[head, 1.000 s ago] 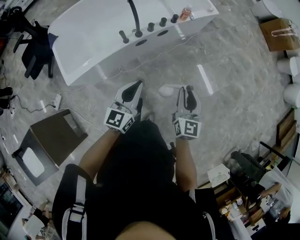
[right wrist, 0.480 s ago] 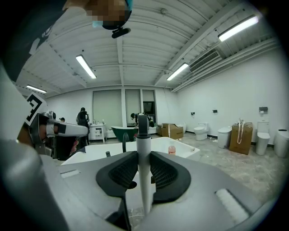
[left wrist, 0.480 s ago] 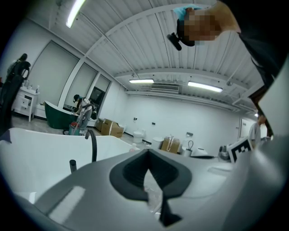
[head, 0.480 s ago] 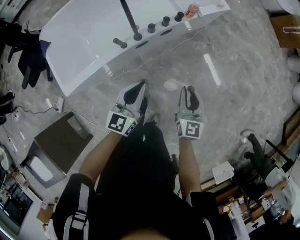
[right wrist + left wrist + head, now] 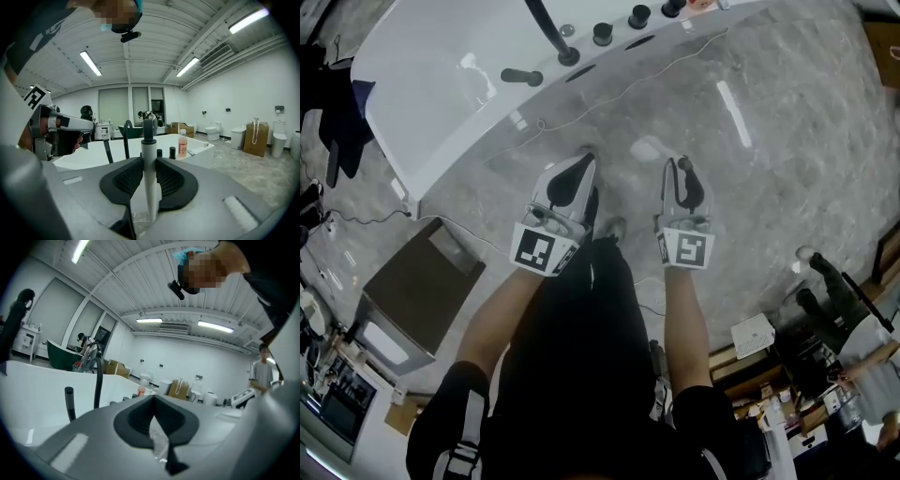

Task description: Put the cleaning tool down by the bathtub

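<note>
Right tongs (image 5: 149, 164) clamp cleaning tool (image 5: 149, 187) (unclear from head view).

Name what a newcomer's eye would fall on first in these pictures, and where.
The white bathtub fills the head view's upper left, its black tap arching up. At centre the left gripper is shut, while the right gripper clamps the cleaning tool's white handle.

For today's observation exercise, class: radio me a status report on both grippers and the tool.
Left gripper shut, empty. Right gripper shut on cleaning tool, not yet released. Thin cable on floor beside bathtub.
</note>
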Demonstrator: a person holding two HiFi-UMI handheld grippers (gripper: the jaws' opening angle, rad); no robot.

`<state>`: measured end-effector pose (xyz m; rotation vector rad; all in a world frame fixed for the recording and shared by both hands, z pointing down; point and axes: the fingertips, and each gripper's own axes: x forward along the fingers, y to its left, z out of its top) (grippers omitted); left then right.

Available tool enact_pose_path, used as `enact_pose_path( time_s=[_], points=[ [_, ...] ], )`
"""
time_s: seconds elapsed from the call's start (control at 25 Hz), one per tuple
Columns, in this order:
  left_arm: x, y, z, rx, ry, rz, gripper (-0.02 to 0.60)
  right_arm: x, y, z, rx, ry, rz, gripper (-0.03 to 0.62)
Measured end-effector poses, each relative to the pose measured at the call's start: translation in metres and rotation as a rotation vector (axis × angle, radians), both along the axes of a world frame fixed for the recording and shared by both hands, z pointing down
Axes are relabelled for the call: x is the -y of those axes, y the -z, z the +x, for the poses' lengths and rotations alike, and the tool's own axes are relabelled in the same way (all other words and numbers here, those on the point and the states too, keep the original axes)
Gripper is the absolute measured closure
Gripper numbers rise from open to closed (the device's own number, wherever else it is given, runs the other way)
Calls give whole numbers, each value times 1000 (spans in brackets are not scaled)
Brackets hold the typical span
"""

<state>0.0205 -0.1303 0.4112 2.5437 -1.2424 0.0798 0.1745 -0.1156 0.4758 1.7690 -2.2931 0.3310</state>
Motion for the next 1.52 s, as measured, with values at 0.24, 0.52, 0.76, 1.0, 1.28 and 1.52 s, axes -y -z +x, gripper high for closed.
enact_pose_path(
  time_s=[0.24,0.52,0.76,1.0,1.28,1.52],
  points=[
    [8,-53,-6,1,10,-20,575,15,-64,-5,-12,18,-15,503],
    [20,-95,-18,-3,28,-8,574,24,-128,-18,-10,31,-34,503],
    [29,-133,-22,-2,20,-18,575,34,-177,-27,-6,27,-60,503],
    [38,-164,-27,-16,32,-9,575,42,-219,-33,-12,33,-77,503],
    [46,-196,-26,-30,31,-10,575,47,-267,-34,-20,31,-105,503],
    [52,-218,-27,-31,23,-19,575,54,-300,-36,-32,31,-124,503]
  ],
)
